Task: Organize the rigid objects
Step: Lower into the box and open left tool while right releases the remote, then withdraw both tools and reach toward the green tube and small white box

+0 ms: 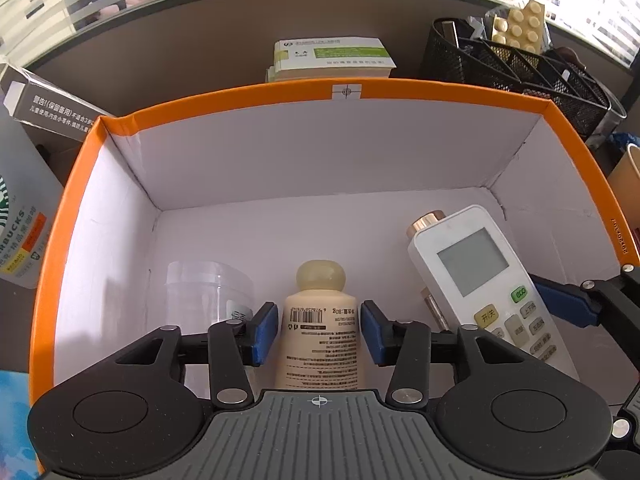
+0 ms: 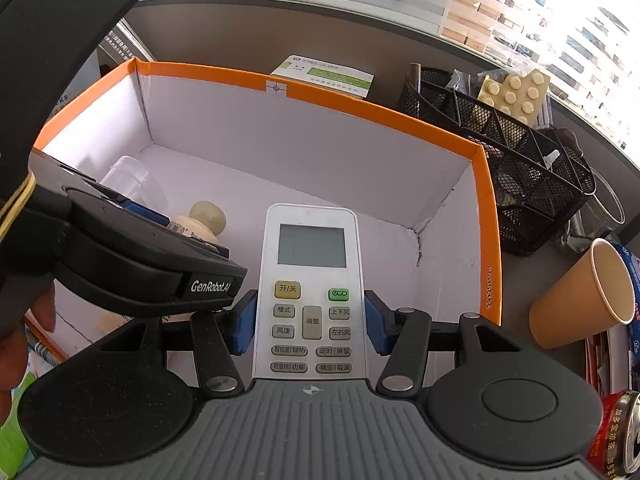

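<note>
Orange box (image 1: 248, 94) holds bottle (image 1: 320, 320), remote (image 2: 310, 292).

Both wrist views down into box (image 1: 520, 98)

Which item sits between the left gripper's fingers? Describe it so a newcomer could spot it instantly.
Find the orange-rimmed white box. On its floor, the clear plastic cup is on one side and the white remote control on the other; between them lies the cream lotion bottle. Only it has a rounded pale-yellow cap and a barcode label.
</note>
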